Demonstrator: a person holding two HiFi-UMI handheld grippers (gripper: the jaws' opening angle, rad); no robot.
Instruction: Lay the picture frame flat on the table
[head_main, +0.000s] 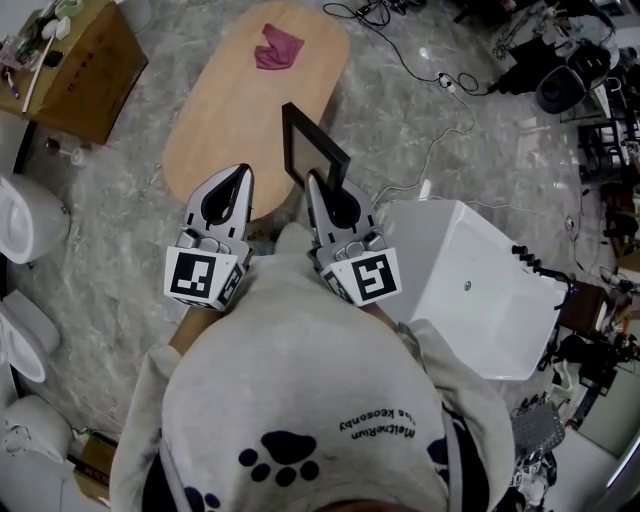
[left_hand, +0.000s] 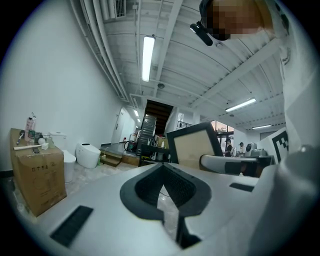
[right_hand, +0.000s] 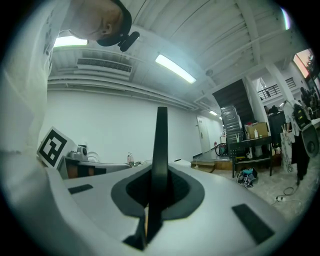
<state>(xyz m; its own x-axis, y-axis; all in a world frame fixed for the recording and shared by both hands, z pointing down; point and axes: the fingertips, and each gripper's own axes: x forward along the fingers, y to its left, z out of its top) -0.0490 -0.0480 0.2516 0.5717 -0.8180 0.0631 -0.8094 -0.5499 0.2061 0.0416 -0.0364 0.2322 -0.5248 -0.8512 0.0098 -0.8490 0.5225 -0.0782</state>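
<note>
Gripping picture frame (head_main: 312, 152) upright by its edge in right tool (head_main: 316, 182), at near end of oval surface (head_main: 225, 115), with left tool (head_main: 243, 173) shut and empty. Carry over the wood, tip gently, lower until flat, then release, well short of red cloth (head_main: 278, 48).

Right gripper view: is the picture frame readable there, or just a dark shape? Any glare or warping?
Right gripper view: picture frame edge-on, a dark silhouette between the jaws, ceiling light bright above it, picture bent by fisheye. Left gripper view: its tan face is clearly lit. Head view: even light, frame sharp, no glare.
</note>
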